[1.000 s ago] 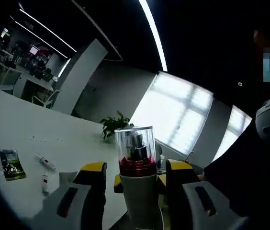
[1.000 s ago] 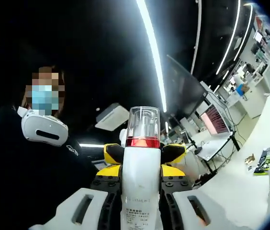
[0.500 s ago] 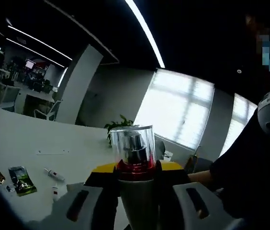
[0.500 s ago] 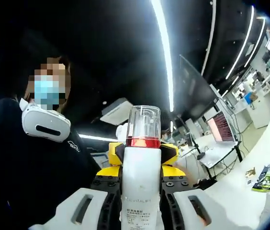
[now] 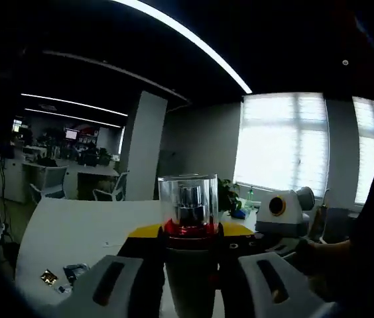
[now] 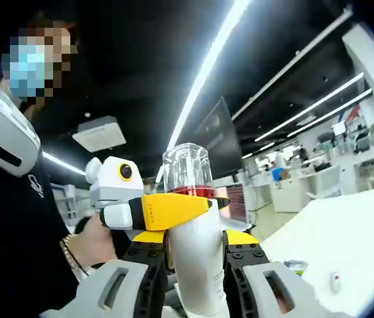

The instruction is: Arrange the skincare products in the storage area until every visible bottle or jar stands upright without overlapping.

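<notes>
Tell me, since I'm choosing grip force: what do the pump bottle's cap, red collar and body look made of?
The cap looks like clear rigid plastic, though possibly glass: the silver pump shows through. The red collar seems glossy, translucent plastic. The bottle body appears opaque white plastic with a soft sheen. Both the left claw and right claw grip it.

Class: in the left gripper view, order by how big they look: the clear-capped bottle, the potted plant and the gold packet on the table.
1. clear-capped bottle, largest, though it sits right by the camera.
2. potted plant, which looks small but stands far back, so its true size is unsure.
3. gold packet, smallest.
</notes>
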